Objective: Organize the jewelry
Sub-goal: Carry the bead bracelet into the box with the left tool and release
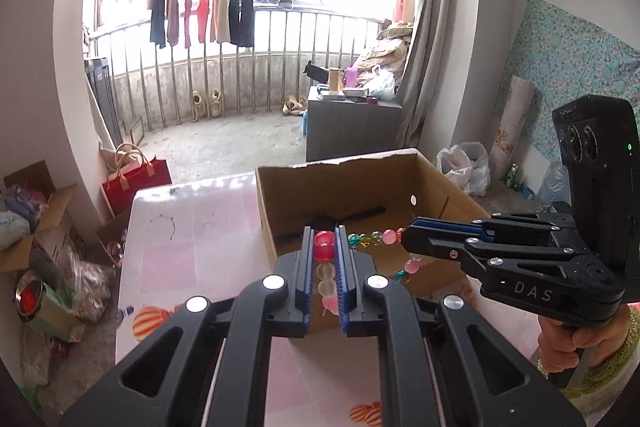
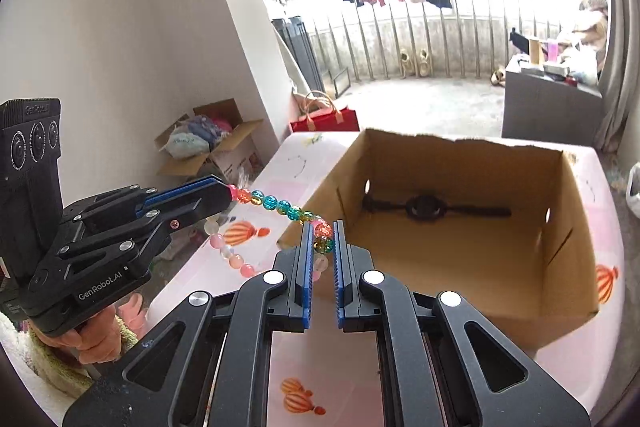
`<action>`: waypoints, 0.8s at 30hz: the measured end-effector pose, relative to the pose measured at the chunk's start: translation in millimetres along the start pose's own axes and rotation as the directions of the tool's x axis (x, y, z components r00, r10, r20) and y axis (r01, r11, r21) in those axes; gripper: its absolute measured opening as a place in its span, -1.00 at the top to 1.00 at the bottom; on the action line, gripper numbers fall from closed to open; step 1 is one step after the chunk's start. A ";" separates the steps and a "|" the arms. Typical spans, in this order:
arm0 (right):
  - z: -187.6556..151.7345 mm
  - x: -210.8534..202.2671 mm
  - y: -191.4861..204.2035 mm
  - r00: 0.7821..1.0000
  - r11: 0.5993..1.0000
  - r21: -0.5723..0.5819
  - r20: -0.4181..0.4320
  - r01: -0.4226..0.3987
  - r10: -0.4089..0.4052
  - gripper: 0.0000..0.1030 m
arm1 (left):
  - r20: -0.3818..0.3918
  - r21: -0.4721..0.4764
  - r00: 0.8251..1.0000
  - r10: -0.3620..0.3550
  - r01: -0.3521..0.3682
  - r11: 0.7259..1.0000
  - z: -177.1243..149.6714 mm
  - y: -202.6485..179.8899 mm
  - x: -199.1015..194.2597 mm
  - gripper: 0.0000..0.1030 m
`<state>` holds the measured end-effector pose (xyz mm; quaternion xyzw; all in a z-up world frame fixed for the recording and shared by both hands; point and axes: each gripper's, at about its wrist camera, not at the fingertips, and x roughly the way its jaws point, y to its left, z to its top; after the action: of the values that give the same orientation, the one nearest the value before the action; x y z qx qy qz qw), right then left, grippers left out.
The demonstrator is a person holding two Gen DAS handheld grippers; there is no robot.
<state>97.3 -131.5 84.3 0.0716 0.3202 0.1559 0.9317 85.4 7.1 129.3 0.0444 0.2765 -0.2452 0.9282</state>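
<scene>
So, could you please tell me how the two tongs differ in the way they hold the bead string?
The left tongs grip red, pink and frosted clear beads; the right tongs grip pink and amber-green ones. In the right wrist view the left tongs come in from the left beside the cardboard box, while the right tongs face its open front. Both are shut on the bead string, strung between them.

Can't see the bracelet (image 1: 376, 238) beads inside right tool (image 1: 404, 237) tip; dark item (image 2: 424, 207) in box (image 2: 576, 227) too blurry to identify.
</scene>
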 end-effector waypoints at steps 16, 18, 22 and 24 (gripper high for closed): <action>32.2 155.5 -90.6 0.865 0.978 0.208 -0.485 -0.025 0.126 0.84 | -0.380 0.049 0.924 0.045 -0.028 0.998 3.7 21.9 168.1 0.80; 31.2 158.6 -88.7 0.859 0.976 0.215 -0.495 -0.026 0.132 0.79 | -0.394 0.037 0.918 0.046 -0.034 0.999 0.5 26.1 170.5 0.80; 35.0 156.4 -89.8 0.869 0.972 0.230 -0.471 -0.041 0.148 0.74 | -0.379 0.027 0.925 0.037 -0.029 0.999 1.9 26.4 163.9 0.79; 37.1 148.6 -93.8 0.880 0.970 0.239 -0.449 -0.045 0.152 0.74 | -0.355 0.037 0.933 0.056 -0.046 0.998 4.8 26.4 156.8 0.71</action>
<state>254.1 -171.0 6.1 0.1518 0.5449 0.1793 0.8049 214.5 -38.4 48.0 0.1083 0.4350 -0.2128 0.8682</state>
